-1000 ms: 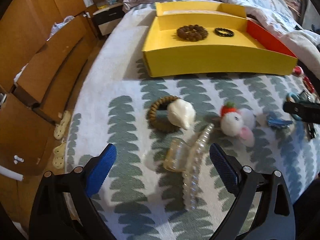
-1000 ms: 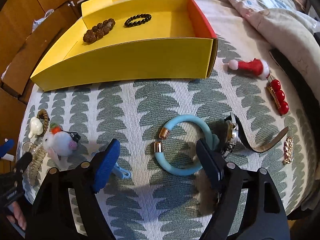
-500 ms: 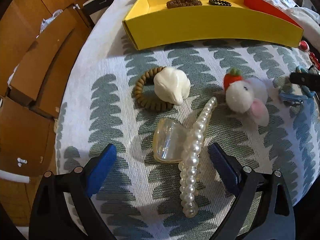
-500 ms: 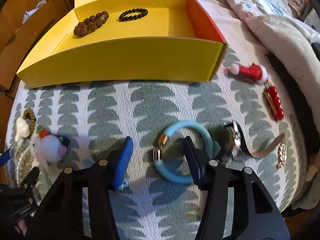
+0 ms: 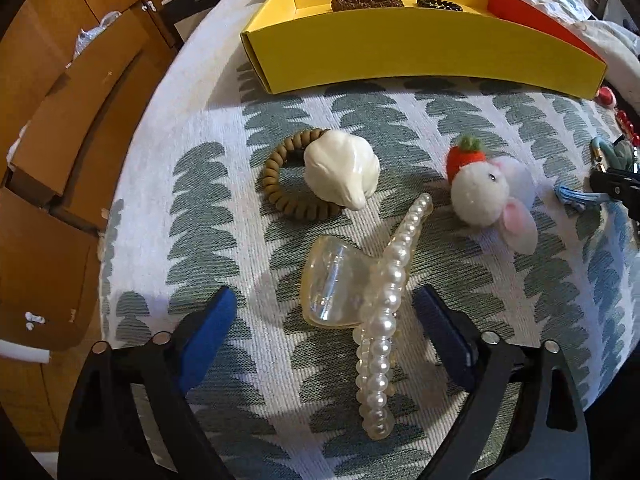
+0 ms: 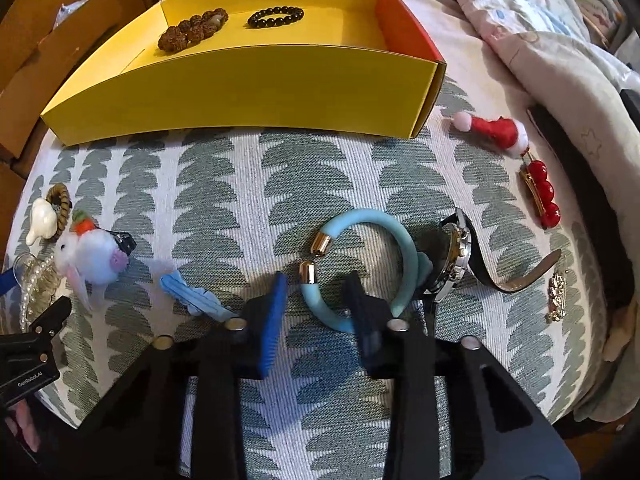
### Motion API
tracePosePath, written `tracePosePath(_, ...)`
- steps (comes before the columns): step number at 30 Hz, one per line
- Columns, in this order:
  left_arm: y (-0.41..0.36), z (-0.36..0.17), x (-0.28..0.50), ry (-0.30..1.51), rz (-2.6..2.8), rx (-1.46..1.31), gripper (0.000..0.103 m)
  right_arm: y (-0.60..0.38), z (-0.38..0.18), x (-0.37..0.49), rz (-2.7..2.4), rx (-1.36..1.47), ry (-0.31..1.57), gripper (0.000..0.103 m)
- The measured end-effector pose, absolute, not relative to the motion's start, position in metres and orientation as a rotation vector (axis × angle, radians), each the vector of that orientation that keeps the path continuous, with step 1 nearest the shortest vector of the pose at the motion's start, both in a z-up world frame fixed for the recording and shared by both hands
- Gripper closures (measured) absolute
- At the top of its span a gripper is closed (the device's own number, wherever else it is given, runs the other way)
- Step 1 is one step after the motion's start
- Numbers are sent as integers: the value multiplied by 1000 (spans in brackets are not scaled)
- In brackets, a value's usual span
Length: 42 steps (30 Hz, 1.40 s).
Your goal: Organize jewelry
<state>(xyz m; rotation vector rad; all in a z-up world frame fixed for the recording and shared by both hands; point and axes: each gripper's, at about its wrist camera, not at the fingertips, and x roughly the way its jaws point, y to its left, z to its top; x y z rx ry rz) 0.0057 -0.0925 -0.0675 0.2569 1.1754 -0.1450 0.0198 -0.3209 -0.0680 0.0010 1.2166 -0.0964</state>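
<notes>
My left gripper (image 5: 326, 316) is open, its blue pads on either side of a pearl hair claw clip (image 5: 372, 280) lying on the patterned cloth. My right gripper (image 6: 316, 300) is partly closed around the near left arc of a light-blue open bangle (image 6: 404, 256) with gold end caps; I cannot see the pads touching it. The yellow box (image 6: 256, 96) stands at the back and holds a brown bead bracelet (image 6: 192, 29) and a black bead bracelet (image 6: 276, 16).
A brown coil hair tie with a white charm (image 5: 340, 172), a plush mouse clip (image 5: 488, 196), a blue hair clip (image 6: 192, 292), a wristwatch (image 6: 456, 260), a red berry clip (image 6: 540, 192), a Santa-hat clip (image 6: 496, 128) and a gold brooch (image 6: 556, 292) lie around. Bedding lies on the right.
The left gripper has moved forward and down, so the pearl claw clip now sits between its pads. The right gripper has narrowed and advanced onto the blue bangle.
</notes>
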Motion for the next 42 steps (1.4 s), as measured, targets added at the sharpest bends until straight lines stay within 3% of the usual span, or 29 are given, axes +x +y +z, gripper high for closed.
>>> tracePosePath(4, -93, -67, 6, 1177, -168, 247, 24, -322, -69, 24, -75, 11, 1232, 79)
tracePosePath(6, -94, -66, 6, 1176, -186, 243, 36, -323, -65, 23, -66, 22, 1225, 89)
tracePosePath(7, -94, -65, 6, 1174, -190, 246, 37, -323, -62, 22, -60, 22, 1219, 89)
tracePosePath(9, -95, -64, 7, 1171, -197, 240, 53, -322, -59, 20, -56, 28, 1212, 90)
tracePosePath(11, -93, -62, 8, 1172, -202, 236, 61, -323, -57, 20, -52, 38, 1206, 90)
tracePosePath(42, -68, -17, -1, 1097, -264, 92, 63, -353, 18, 0, 105, 291, 985, 92)
